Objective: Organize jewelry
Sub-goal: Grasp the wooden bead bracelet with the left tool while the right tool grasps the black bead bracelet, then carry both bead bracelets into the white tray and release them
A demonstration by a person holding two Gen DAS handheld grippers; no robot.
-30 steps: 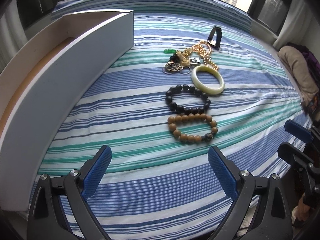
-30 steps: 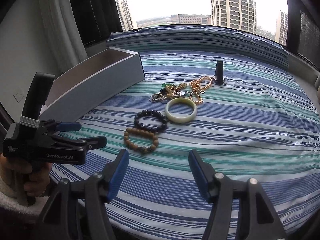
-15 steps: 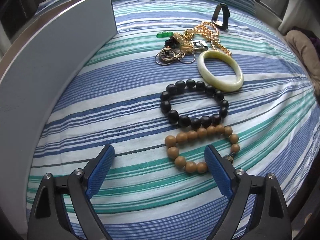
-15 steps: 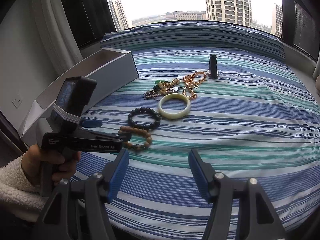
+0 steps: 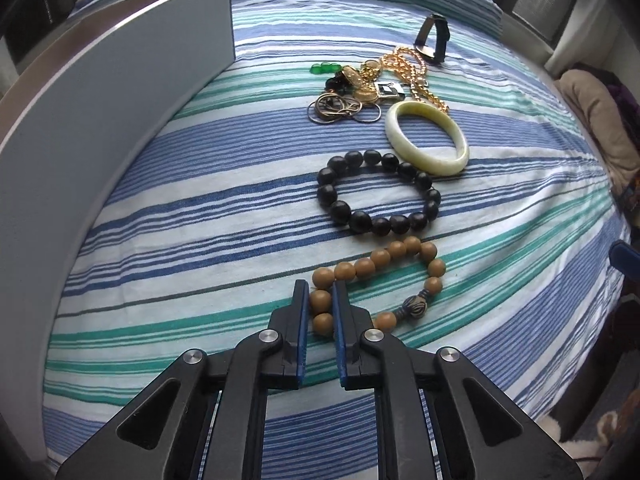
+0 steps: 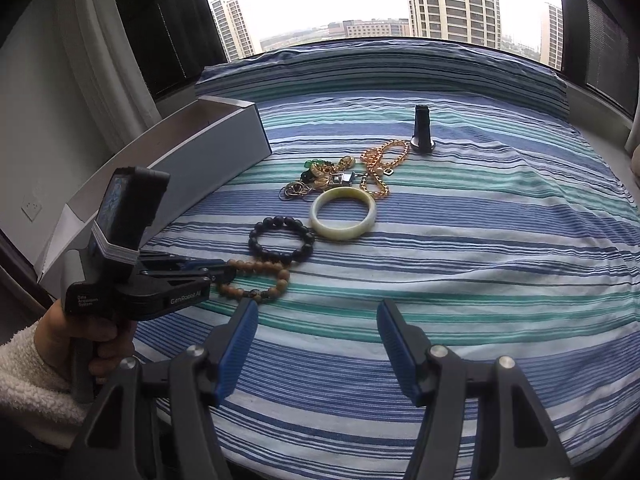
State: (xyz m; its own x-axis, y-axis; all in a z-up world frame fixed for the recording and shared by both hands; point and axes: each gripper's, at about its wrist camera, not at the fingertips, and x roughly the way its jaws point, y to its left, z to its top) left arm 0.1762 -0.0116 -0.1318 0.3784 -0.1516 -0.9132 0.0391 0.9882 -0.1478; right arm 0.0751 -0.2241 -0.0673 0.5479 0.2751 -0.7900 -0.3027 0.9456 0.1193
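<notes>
Near the bed's front edge, the left gripper [image 5: 320, 304] has its jaws pinched on the brown bead bracelet [image 5: 384, 276], lying on the striped bedspread [image 5: 180, 240]. Right gripper [image 6: 316, 340] hovers alongside, jaws wide apart, holding nothing.

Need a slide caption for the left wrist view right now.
Left gripper shut on the brown bead bracelet on the striped bedspread, black bead bracelet just beyond.
</notes>
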